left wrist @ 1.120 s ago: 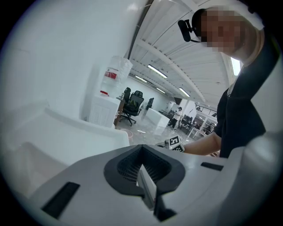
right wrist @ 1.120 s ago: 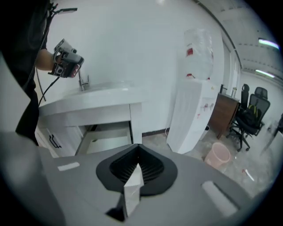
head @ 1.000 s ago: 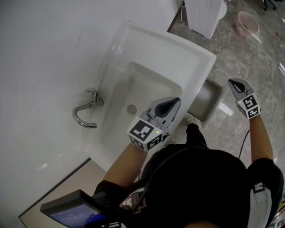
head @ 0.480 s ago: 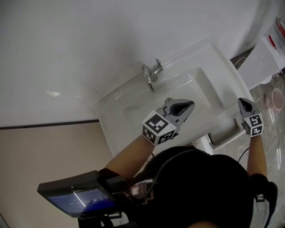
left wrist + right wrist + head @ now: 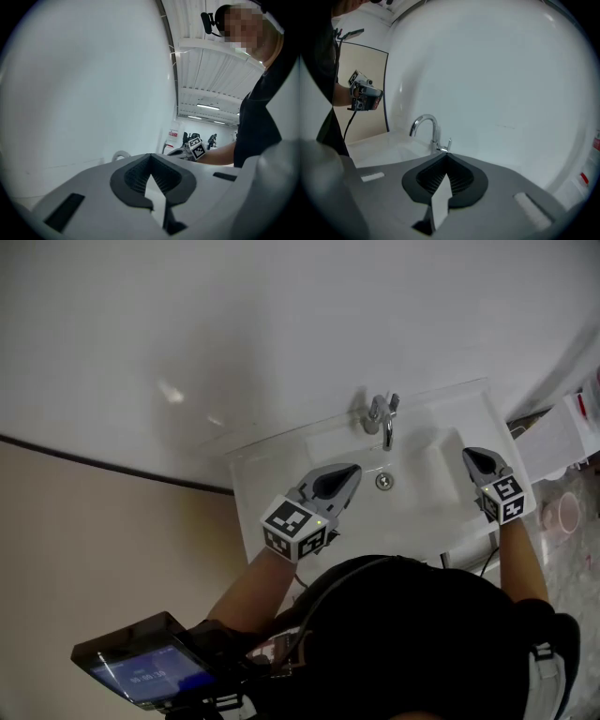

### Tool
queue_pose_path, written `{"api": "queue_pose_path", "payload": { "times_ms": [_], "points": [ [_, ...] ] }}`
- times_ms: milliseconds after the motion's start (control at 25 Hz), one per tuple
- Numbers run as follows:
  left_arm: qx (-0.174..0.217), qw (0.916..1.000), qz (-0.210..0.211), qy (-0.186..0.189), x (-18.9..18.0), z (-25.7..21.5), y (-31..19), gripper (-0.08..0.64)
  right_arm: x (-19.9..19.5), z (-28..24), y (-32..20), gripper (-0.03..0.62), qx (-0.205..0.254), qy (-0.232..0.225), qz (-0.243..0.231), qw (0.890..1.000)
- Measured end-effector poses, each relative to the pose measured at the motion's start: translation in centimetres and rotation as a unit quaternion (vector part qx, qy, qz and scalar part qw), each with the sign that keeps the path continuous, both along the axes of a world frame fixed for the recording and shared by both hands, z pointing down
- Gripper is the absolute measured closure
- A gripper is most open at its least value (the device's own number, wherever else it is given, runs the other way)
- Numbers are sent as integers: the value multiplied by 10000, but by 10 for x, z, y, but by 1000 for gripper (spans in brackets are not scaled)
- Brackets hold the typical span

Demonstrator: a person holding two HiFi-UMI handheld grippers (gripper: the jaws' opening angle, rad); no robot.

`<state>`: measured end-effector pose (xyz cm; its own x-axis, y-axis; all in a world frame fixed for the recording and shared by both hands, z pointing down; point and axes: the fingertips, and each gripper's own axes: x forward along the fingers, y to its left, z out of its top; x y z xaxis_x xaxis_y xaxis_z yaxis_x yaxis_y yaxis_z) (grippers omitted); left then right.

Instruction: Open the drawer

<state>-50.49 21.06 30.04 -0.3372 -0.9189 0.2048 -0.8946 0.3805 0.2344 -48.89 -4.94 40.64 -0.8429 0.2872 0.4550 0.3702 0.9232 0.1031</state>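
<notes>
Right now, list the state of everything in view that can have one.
Left tool, shut, nothing between its jaws.
Right tool, shut, nothing between its jaws.
Faucet, no water running.
Sink, basin empty.
Handheld screen, lit.

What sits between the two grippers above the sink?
The drain, with the faucet just beyond it, shown in the head view.

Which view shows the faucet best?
The right gripper view: the faucet stands in full profile, spout and lever clear. The head view shows it small, from above; the left gripper view only its arch.
</notes>
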Motion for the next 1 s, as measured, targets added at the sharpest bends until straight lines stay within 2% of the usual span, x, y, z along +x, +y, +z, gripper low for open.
{"api": "queue_pose_path", "payload": {
  "times_ms": [200,400,640,800,1000],
  "points": [
    [240,9974,-660,-156,-16,-16,78,565,-41,-43,81,592,-65,-207,-554,9982],
    [265,9914,-1259,-252,-20,-25,139,565,-63,-68,146,592,-231,-297,-1034,9939],
    [338,9806,-1869,-492,-6,-46,188,565,-62,-97,209,592,-633,-432,-1441,9866],
    [387,9756,-2090,-548,3,-46,202,565,-57,-102,230,592,-641,-472,-1598,9839],
    [409,9730,-2215,-508,4,-41,210,565,-57,-104,231,594,-1103,-452,-1450,9822]
  ]
}}
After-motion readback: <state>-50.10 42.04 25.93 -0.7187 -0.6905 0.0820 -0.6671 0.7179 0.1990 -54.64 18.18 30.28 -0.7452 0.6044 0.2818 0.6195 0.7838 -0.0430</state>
